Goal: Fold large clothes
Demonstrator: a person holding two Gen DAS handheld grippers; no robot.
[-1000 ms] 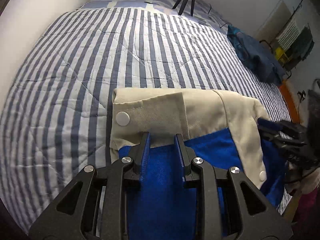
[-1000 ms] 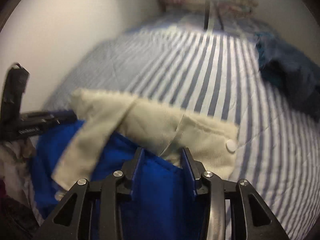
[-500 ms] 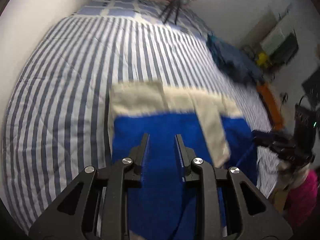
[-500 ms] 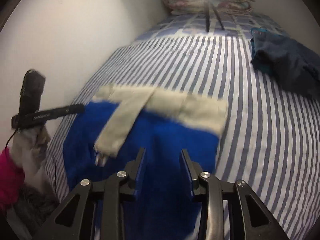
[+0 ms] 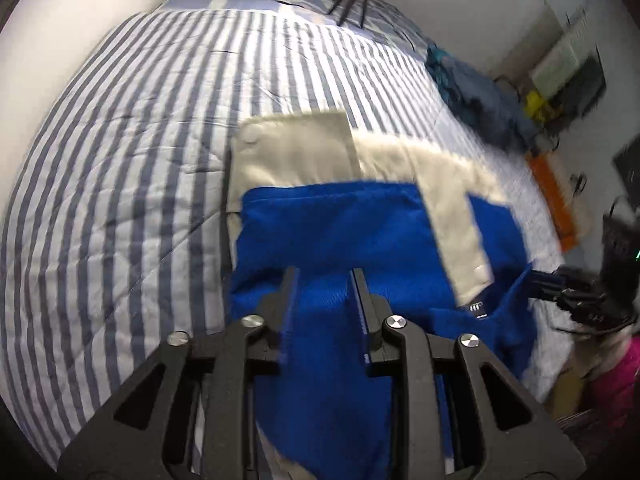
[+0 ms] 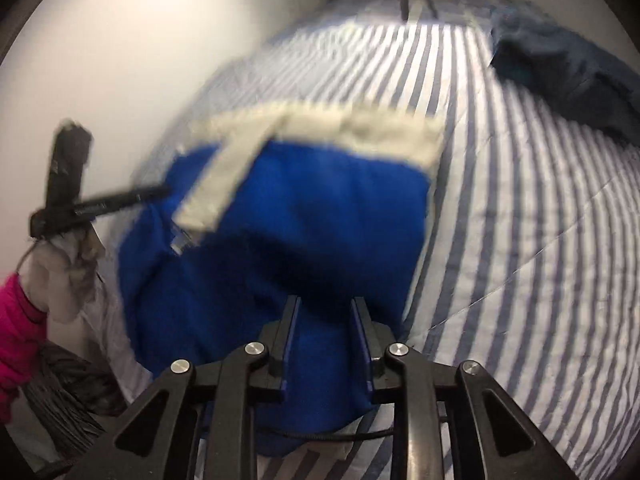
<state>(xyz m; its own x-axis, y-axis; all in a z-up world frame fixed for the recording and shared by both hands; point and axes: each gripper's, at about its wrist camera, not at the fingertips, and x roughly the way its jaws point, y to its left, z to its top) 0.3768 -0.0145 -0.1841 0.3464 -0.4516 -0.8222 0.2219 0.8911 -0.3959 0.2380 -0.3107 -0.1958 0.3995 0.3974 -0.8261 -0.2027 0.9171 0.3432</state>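
Observation:
A large blue garment (image 5: pixel 344 240) with a cream band and snap buttons lies on the striped bed; it also shows in the right wrist view (image 6: pixel 304 216). My left gripper (image 5: pixel 325 276) has blue cloth between its fingers at the garment's left near part. My right gripper (image 6: pixel 323 304) has blue cloth between its fingers at the right near part. The right gripper also shows at the right edge of the left wrist view (image 5: pixel 560 288), and the left gripper at the left of the right wrist view (image 6: pixel 120 200).
The blue-and-white striped quilt (image 5: pixel 120 160) covers the bed. A dark blue heap of clothes (image 6: pixel 560 68) lies at the far right. A tripod (image 5: pixel 352 0) stands by pillows at the head. A wall runs along the left side. An orange bed edge (image 5: pixel 552 200) is at the right.
Both grippers pulled back toward me with the blue cloth, dragging the garment. The cream band now lies farther from the fingers and more blue cloth shows.

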